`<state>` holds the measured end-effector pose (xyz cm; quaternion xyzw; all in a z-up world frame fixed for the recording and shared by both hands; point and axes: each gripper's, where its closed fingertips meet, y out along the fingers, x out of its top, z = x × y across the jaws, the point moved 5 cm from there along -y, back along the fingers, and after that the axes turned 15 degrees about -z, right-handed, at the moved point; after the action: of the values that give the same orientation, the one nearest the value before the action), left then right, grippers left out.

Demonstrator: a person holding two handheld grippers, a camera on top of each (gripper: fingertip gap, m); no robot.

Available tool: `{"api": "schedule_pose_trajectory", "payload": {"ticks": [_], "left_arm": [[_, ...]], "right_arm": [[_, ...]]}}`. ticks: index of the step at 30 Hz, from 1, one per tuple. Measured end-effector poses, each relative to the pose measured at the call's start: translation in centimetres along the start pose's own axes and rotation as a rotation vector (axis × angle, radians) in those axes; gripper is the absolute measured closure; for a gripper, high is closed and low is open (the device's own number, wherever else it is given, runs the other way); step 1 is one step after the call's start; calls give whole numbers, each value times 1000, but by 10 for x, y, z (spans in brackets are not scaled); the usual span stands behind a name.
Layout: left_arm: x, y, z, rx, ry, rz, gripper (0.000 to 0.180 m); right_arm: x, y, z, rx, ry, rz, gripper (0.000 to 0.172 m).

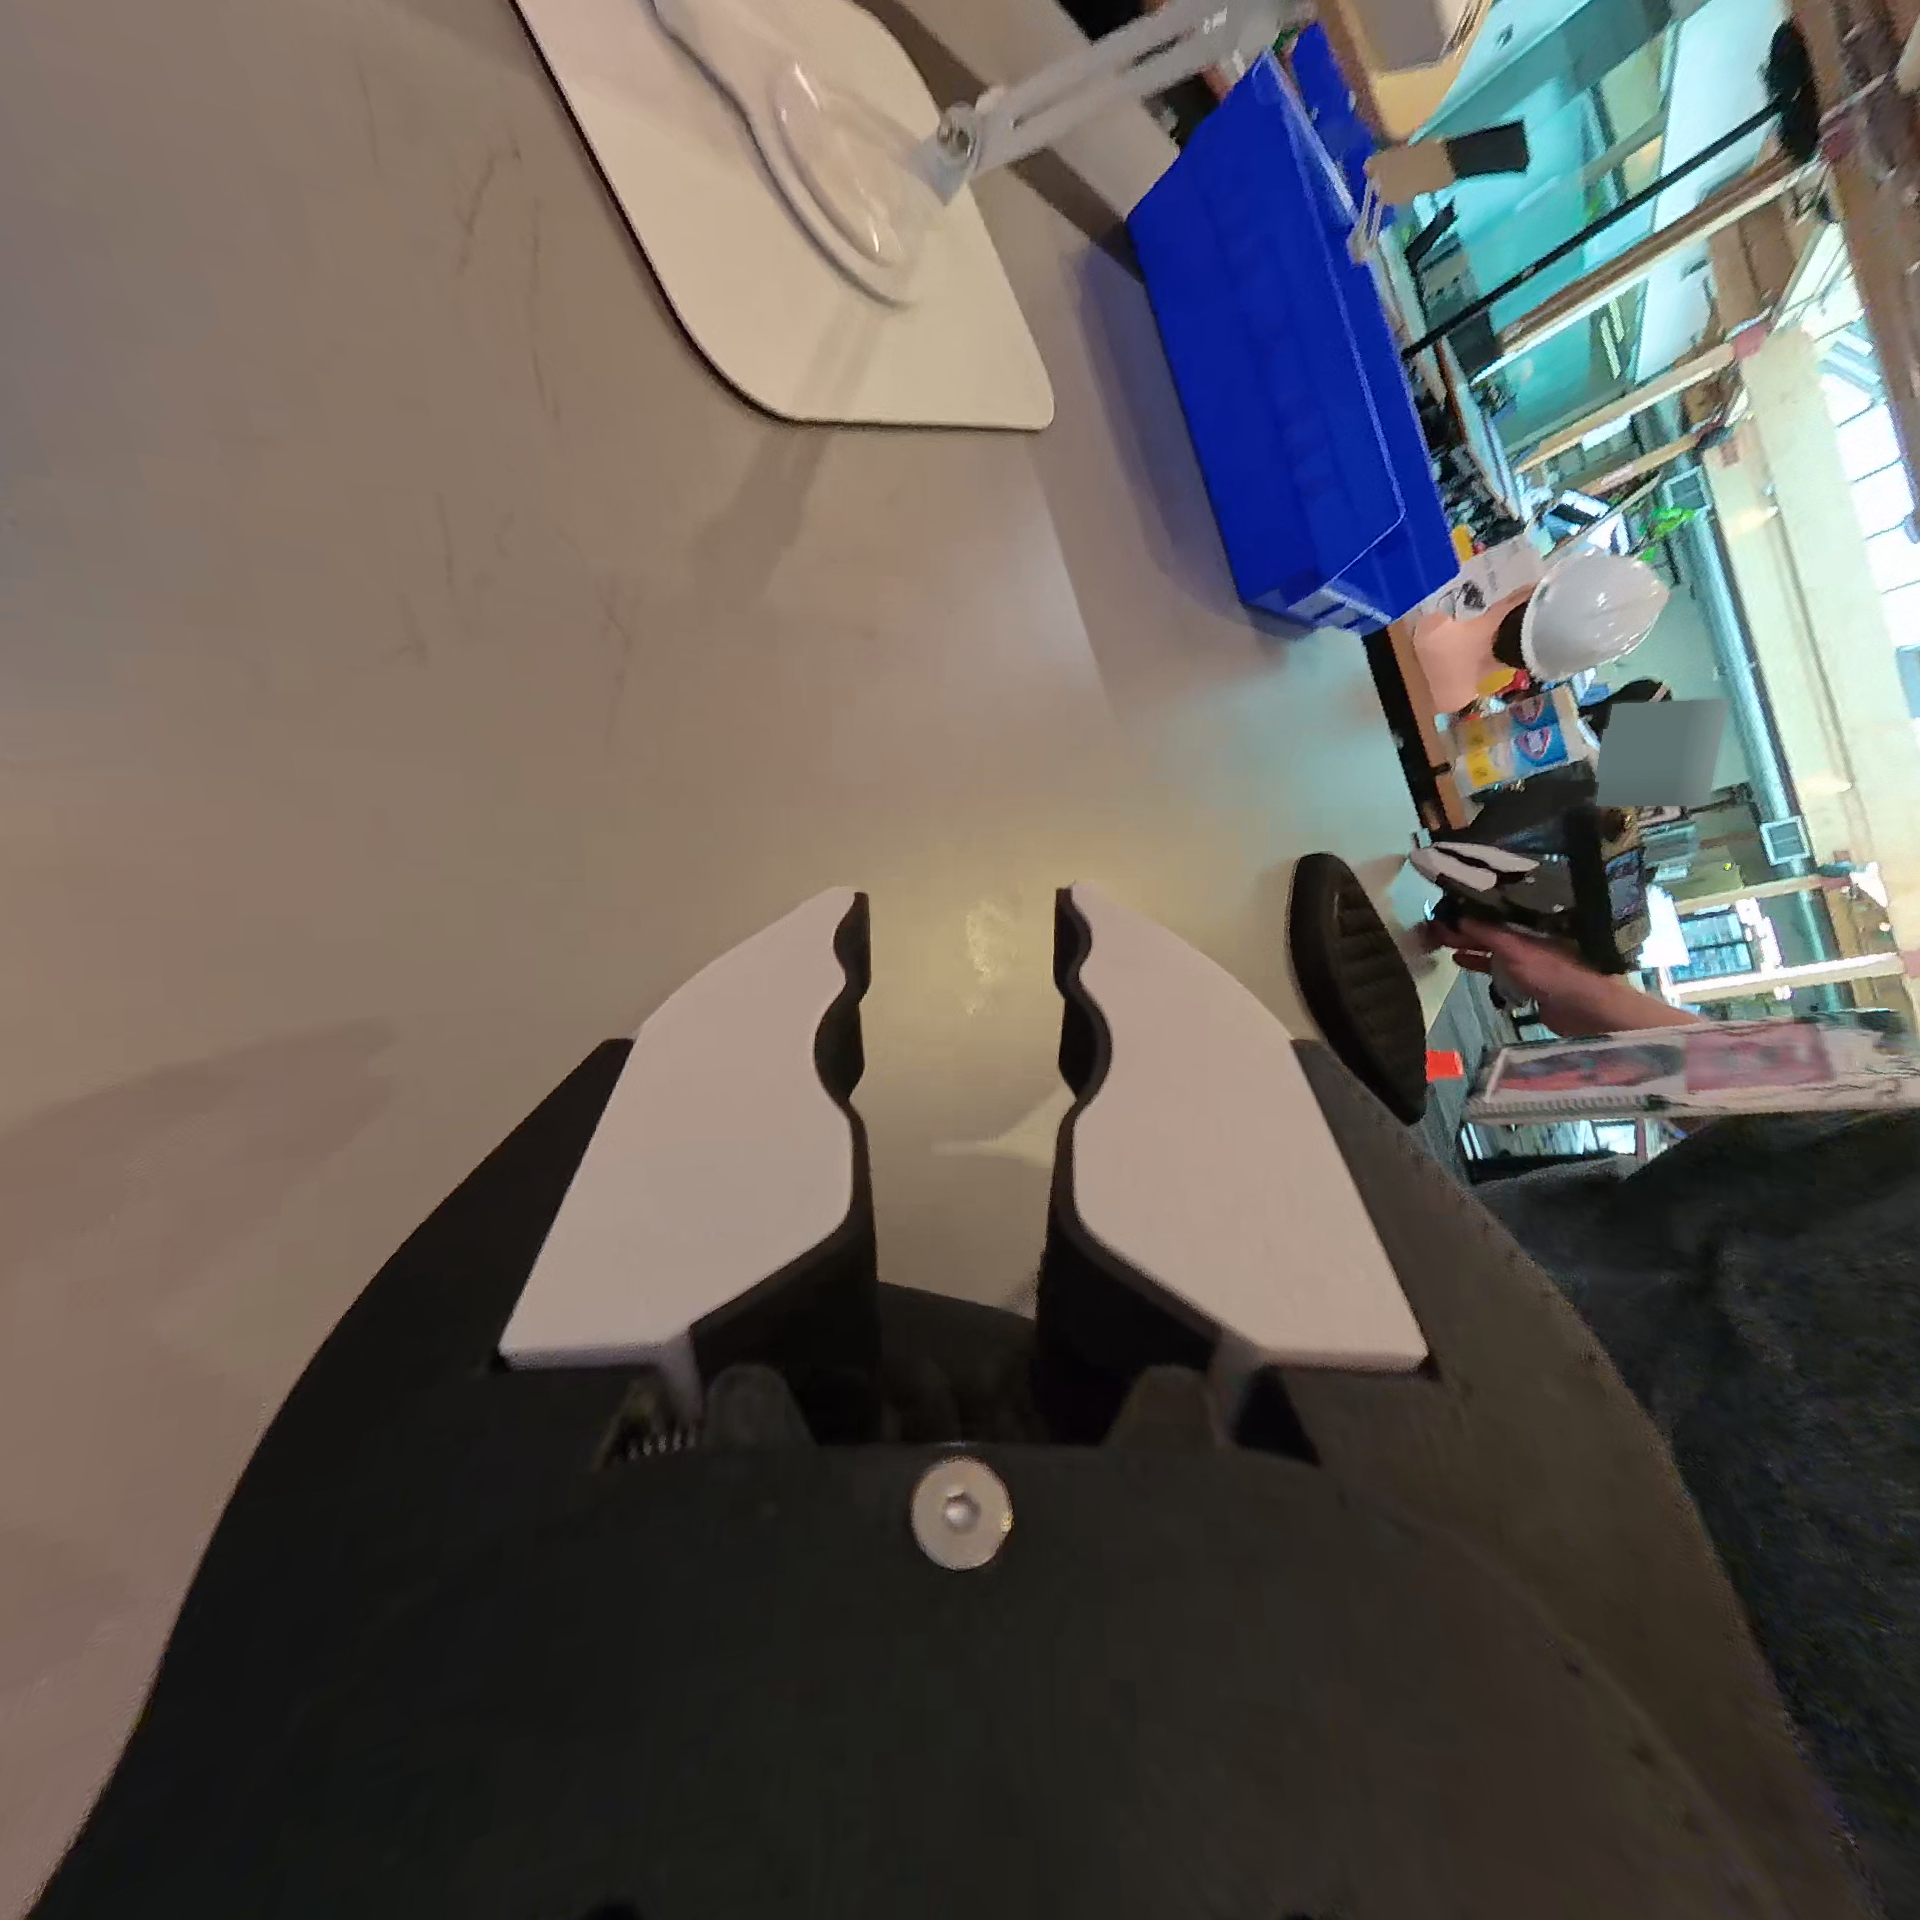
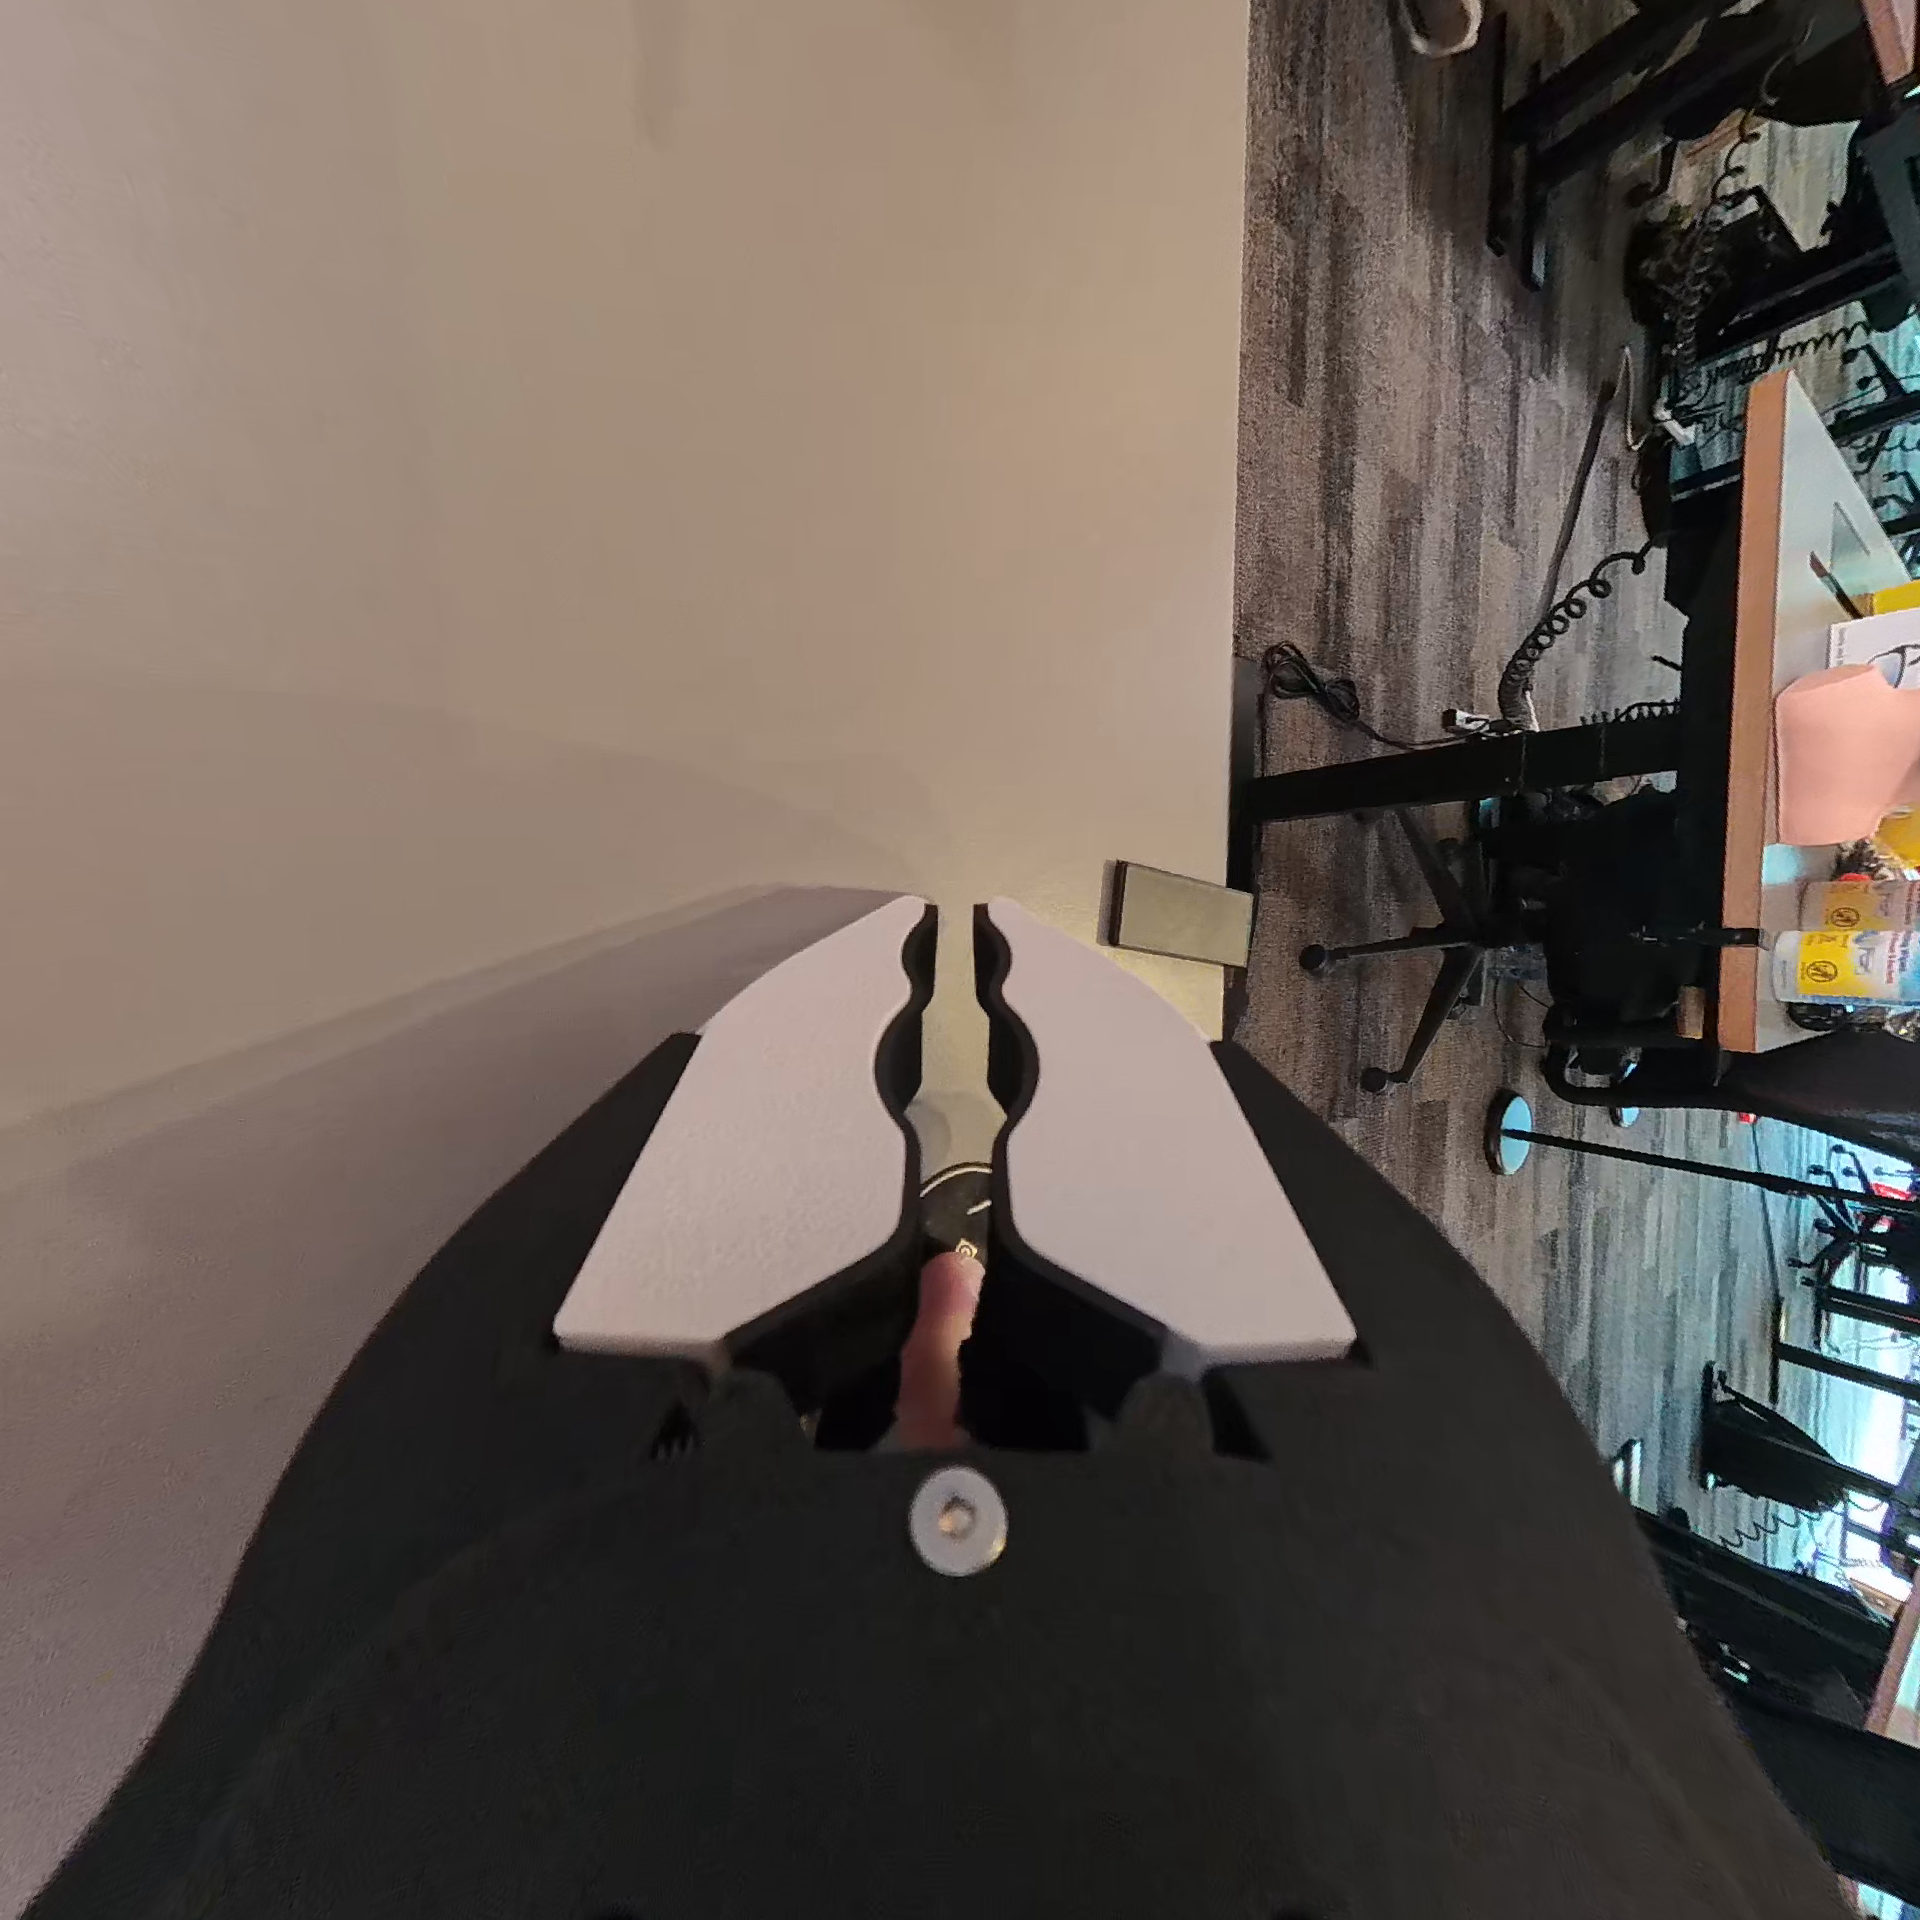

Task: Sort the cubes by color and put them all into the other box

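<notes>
No cubes appear in either wrist view, so with my left gripper [image 1: 961, 920] parted and bare and my right gripper [image 2: 956, 914] nearly closed on nothing above the beige tabletop [image 1: 416, 623], I would first locate them.

A blue plastic box [image 1: 1278, 364], open side up, stands at the far edge of the pale table [image 1: 416, 623].
</notes>
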<state>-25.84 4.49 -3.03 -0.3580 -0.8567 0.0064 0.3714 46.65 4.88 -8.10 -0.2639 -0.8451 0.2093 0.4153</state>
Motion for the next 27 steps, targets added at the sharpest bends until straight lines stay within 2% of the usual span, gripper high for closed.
{"api": "schedule_pose_trajectory", "payload": {"ticks": [1,6,11,20,27], "left_arm": [[4,-2,-1,-4,-2,-21,147],[28,-19,1,24,63,-91,156],[65,-39,5,10,117,-179,180],[154,-54,21,69,252,-306,180],[193,-45,47,226,375,-215,180]], "right_arm": [[1,-1,0,-1,-5,0,165],[5,-4,-4,-8,-6,1,165],[9,-7,-8,-15,-16,3,164],[16,-14,-14,-22,-21,4,164],[21,-18,-19,-36,-26,8,164]]}}
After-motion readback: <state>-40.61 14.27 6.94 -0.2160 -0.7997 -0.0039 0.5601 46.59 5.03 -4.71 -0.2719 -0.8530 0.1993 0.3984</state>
